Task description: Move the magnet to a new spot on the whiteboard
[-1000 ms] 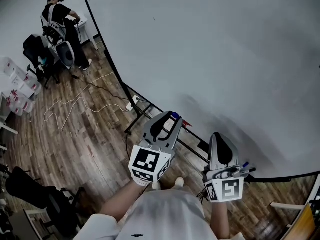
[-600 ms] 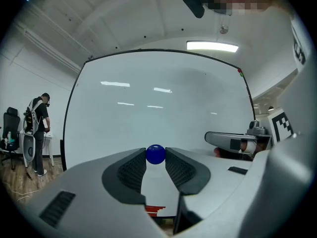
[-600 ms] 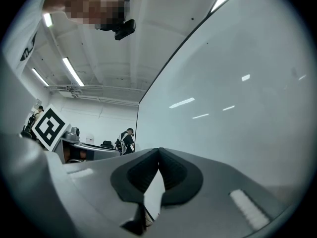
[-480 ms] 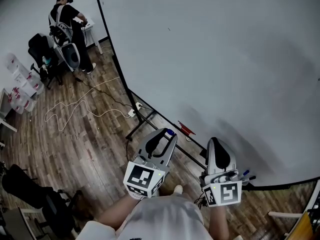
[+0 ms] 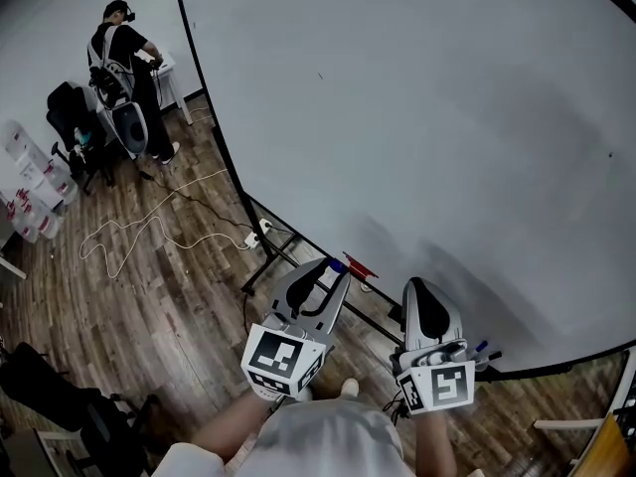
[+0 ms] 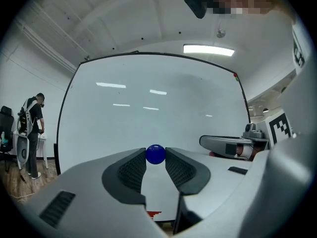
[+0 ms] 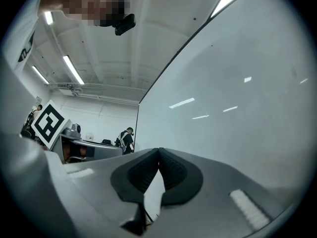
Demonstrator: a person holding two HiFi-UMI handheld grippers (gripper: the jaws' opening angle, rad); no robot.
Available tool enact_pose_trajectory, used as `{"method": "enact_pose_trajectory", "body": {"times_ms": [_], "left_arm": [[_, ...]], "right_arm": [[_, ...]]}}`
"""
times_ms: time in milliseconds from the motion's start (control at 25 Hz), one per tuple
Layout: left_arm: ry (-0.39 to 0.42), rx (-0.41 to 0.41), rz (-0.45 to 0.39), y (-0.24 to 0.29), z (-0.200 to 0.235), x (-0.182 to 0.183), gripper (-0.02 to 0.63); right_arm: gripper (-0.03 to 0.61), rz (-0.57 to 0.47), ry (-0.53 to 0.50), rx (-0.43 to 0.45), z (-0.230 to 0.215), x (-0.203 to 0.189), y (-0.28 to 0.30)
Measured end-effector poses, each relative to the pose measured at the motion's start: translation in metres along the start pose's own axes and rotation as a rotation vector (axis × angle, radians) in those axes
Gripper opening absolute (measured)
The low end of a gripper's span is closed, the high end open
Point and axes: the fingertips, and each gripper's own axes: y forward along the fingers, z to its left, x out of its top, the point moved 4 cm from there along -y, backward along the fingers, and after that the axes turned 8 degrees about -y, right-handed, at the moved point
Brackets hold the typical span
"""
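Note:
A small round blue magnet (image 6: 155, 154) sits pinched between the tips of my left gripper (image 6: 155, 155); in the head view the same magnet (image 5: 338, 265) shows at the tip of that gripper (image 5: 336, 267), just short of the large whiteboard (image 5: 427, 117). The whiteboard (image 6: 148, 108) fills the left gripper view ahead. My right gripper (image 5: 415, 288) hangs beside the left one near the board's lower edge, its tips touching with nothing between them. In the right gripper view the shut gripper (image 7: 159, 150) points along the whiteboard (image 7: 237, 83).
A red object (image 5: 360, 264) lies on the board's lower rail. The board's black stand legs (image 5: 268, 246) and a white cable (image 5: 149, 217) lie on the wooden floor. A person (image 5: 129, 63) stands by a chair at the far left. Markers (image 5: 467, 351) are clipped on the right gripper.
Both grippers sit slightly lower and further left in the head view. The magnet stays in the left gripper's tips and the right gripper stays shut.

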Motion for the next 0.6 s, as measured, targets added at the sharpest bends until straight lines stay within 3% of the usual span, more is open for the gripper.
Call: {"method": "enact_pose_trajectory", "body": {"times_ms": [600], "left_arm": [[0.003,-0.105,-0.056,0.046,-0.027,0.048,0.123]], "right_arm": [[0.009,-0.039,-0.071,-0.048,-0.023,0.038,0.003]]}}
